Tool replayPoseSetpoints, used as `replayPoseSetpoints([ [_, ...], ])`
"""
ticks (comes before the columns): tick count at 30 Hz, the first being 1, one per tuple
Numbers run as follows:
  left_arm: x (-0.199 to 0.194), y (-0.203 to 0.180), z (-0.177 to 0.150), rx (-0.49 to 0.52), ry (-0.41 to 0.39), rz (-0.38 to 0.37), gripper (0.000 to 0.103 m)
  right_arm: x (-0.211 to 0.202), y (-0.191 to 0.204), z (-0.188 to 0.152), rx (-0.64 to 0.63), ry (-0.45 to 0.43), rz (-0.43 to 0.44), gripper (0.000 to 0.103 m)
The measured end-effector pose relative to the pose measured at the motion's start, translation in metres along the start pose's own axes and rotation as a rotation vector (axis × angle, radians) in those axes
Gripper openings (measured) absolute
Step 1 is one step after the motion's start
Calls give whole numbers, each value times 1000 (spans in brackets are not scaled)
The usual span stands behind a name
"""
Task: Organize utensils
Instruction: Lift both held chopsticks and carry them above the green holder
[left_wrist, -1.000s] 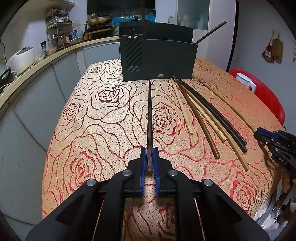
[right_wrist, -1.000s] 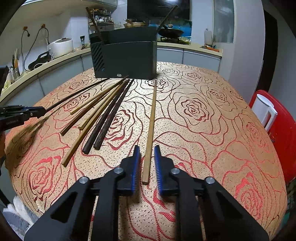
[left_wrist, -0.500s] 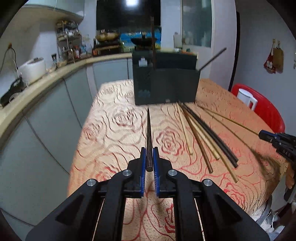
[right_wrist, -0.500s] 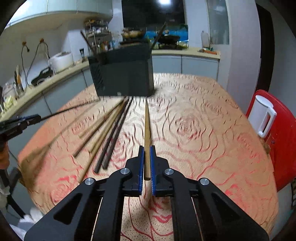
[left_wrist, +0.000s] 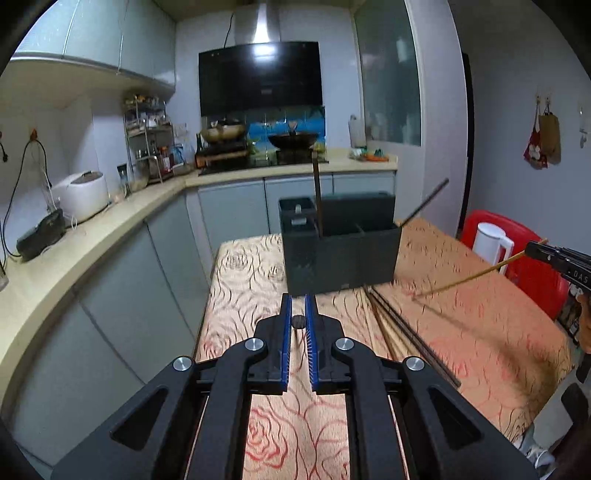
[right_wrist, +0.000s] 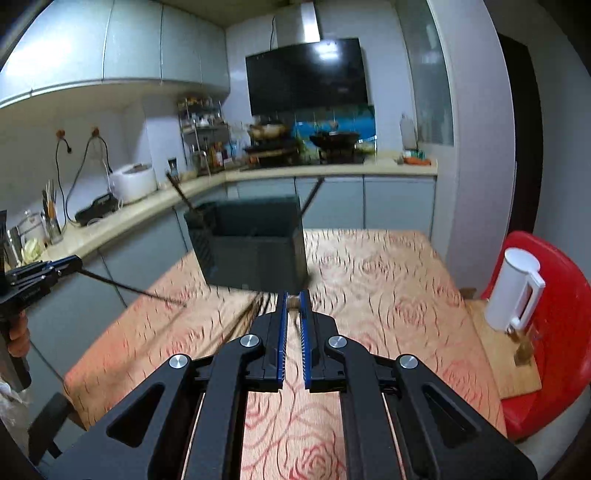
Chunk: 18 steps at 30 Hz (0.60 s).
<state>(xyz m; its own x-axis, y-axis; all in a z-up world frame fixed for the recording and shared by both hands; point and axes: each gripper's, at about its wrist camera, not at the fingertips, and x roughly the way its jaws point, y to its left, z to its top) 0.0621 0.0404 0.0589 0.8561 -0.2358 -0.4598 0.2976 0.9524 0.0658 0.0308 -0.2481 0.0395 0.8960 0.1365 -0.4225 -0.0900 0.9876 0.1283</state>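
Dark chopstick (right_wrist: 129, 287) clamped in left hand-held gripper (left_wrist: 298, 322), pale chopstick (left_wrist: 469, 276) in right (right_wrist: 294, 302)

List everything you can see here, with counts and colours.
utensil holder: one, black, on table
standing chopsticks: two, dark, in the holder
loose chopsticks: several, dark and tan, before the holder
tablecloth: one, tan with red roses, covering table
jug: one, white, on red chair
rice cooker: one, white, on counter
dark chopstick: one, held in air
tan chopstick: one, held in air
left gripper: black, blue pads, shut on dark chopstick
right gripper: black, blue pads, shut on tan chopstick
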Motion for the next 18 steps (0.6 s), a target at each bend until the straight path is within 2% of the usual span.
replayPoseSetpoints([
  [8, 5, -4, 38, 35, -42, -2, 7, 8, 5, 33, -6, -46, 32, 7],
  [18, 10, 0, 62, 43, -51, -12, 7, 21, 5, 65, -3, -41, 53, 7],
])
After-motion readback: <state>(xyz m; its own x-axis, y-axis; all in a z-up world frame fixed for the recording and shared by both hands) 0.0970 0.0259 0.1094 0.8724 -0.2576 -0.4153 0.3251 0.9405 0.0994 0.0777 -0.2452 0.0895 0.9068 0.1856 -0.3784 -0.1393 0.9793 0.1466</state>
